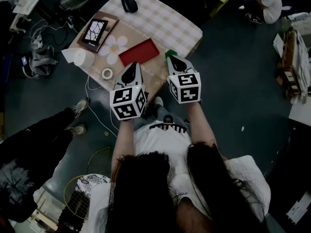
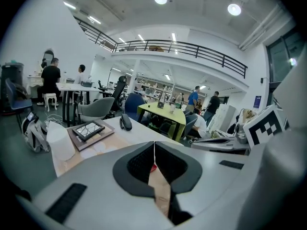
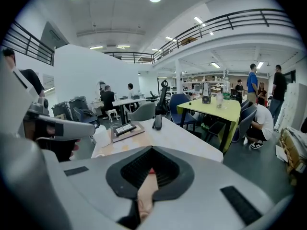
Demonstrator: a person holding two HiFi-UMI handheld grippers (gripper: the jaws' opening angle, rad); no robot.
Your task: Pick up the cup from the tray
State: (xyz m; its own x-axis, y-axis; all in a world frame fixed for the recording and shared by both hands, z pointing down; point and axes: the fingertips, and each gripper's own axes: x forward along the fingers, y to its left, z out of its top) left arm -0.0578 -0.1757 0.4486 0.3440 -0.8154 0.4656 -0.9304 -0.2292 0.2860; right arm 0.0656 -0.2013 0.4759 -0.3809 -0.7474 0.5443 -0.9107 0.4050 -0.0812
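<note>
both shut and empty, left claw (image 1: pixel 132 68), right claw (image 1: pixel 175 60), white cup (image 1: pixel 77 57) beside brown tray (image 1: pixel 111 25)

the table (image 1: pixel 175 23) wears pale tan and white checks. the flat board (image 1: pixel 139 52) is red. at its 9 o'clock sit a big white flower print (image 1: pixel 114 46) and the white cup (image 1: pixel 77 57). the left gripper (image 1: pixel 130 70) and right gripper (image 1: pixel 175 61) are grey and carry black-and-white square patterns.
</note>
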